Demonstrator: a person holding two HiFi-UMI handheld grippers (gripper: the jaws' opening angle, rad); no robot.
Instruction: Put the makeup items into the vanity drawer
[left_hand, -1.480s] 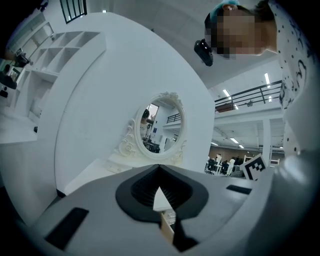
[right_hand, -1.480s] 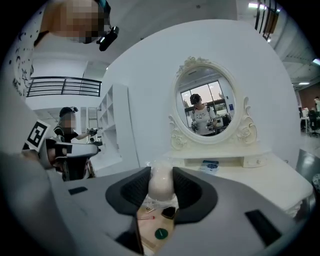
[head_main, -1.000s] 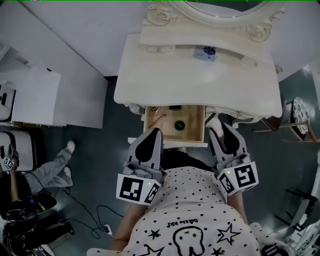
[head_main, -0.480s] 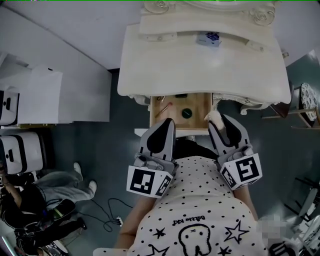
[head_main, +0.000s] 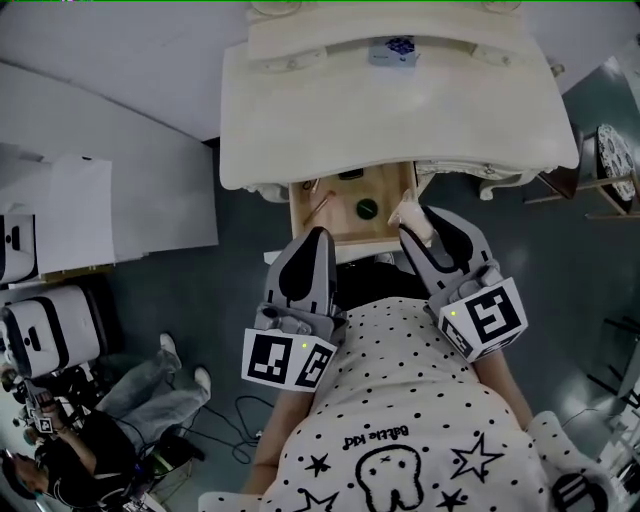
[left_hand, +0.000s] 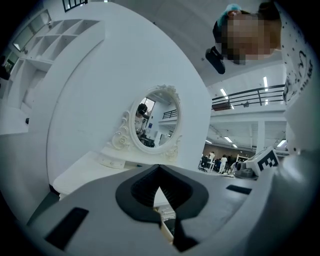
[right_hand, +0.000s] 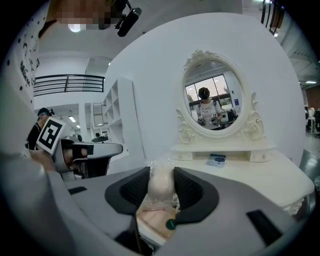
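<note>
Nearby, left gripper (head_main: 318, 240): jaws closed tip to tip with nothing between them; it hangs just in front of the drawer's left half.
Right gripper (head_main: 415, 225): jaws set fairly wide apart, both dark pads pressed on the task's thing.
Held item: pale, egg-shaped makeup sponge in crinkled clear film (right_hand: 162, 186), gripped across its fat middle, rounded top poking above the pads.
Where it is: at the right front corner of the open drawer; whether it has cleared the rim is hard to tell.
Handling, as I judge it: very light and squashy, so it dents rather than breaks; the film looks slippery, so a hold at the widest part is safest, and it may cling to a pad on release.
Open wooden vanity drawer (head_main: 385, 190): pulled out under the tabletop, with bare wood free near the right wall.
Inside it: dark green round lidded pot (head_main: 367, 208), thin brownish stick-like item (head_main: 320, 203), small dark item at the back (head_main: 350, 175).
Cream-white vanity tabletop (head_main: 300, 110): mostly bare.
Farther back: small blue-and-white box (head_main: 392, 50) on the raised shelf.
Farthest: oval mirror in a carved white frame (right_hand: 212, 97).
</note>
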